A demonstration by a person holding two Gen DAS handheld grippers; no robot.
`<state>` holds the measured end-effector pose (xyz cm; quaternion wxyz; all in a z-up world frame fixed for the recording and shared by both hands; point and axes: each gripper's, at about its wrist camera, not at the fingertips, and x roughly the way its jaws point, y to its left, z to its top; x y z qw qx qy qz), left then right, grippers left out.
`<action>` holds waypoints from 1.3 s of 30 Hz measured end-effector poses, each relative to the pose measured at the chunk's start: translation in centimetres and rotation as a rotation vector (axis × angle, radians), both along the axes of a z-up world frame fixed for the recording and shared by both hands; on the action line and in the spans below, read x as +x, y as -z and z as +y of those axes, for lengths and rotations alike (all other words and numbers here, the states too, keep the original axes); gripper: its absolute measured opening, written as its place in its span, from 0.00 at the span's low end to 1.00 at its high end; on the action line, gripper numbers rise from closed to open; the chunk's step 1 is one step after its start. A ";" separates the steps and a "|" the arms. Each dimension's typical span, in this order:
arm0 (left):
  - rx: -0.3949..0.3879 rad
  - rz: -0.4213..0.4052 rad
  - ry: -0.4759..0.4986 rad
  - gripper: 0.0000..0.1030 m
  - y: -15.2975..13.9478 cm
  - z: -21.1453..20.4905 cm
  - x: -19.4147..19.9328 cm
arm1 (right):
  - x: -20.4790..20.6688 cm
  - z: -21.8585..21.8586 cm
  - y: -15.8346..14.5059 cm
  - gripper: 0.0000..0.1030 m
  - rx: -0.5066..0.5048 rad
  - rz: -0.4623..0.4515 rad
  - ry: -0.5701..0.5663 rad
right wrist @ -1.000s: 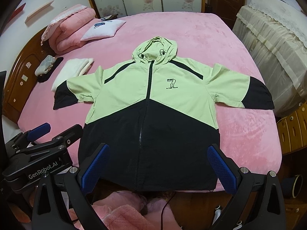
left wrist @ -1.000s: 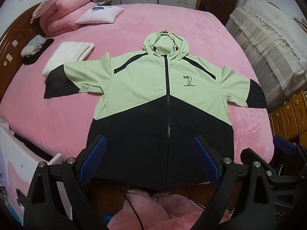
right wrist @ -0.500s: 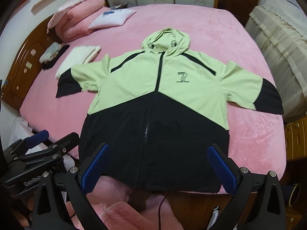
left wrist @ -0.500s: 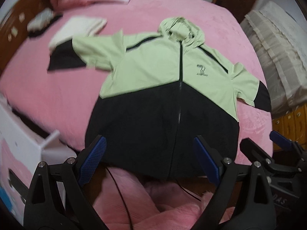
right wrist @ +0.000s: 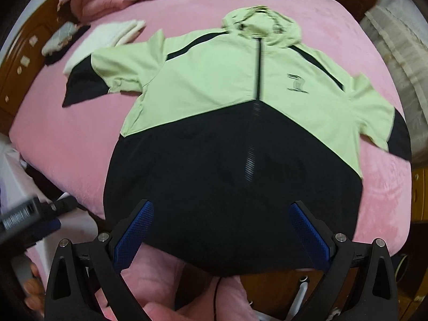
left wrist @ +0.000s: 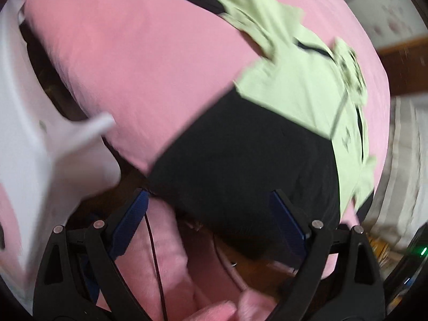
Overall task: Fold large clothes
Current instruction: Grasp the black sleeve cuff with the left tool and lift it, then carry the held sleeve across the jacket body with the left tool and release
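Both tools — left tool [left wrist: 210, 215], right tool [right wrist: 220, 228] — have dropped toward the jacket [right wrist: 240, 139] hem, jaws released, nothing gripped — folding not begun.

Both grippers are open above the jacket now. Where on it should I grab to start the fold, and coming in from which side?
Probably the jacket's black bottom hem, one corner per gripper, coming from the near bed edge. It lies flat, zipped, sleeves spread, and the hem hangs just over that edge, nearest the open left gripper and right gripper.
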<state>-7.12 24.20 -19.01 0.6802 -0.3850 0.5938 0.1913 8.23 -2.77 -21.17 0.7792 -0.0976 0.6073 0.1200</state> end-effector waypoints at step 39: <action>0.201 -0.743 -0.442 0.07 8.5 37.0 14.0 | 19.4 28.8 12.6 0.99 0.050 -0.006 0.168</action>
